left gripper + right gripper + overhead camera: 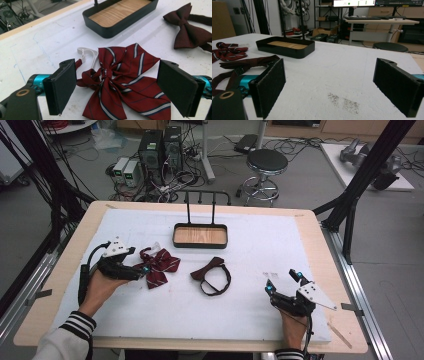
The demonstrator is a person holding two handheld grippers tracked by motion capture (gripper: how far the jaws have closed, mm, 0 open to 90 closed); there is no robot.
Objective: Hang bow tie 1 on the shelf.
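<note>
The striped red bow tie (117, 82) lies flat on the white mat (260, 245) at the left of the bench (320, 240), its knot between the fingers (62, 87) of my left gripper (141, 269); those fingers stand wide and released, not pressing the cloth, so I judge the pick is only lined up and nothing is lifted yet; a white clip (86, 53) on its strap lies just behind it. Near it on the right lies the dark maroon bow tie (212, 274), its strap looped, untouched. Beyond both sits the black tray (200, 236) with a wooden floor, holding nothing; if the ties belong there, both are left to move. My right gripper (285, 282) rests well apart at the right, fingers (270, 87) released over bare mat.
</note>
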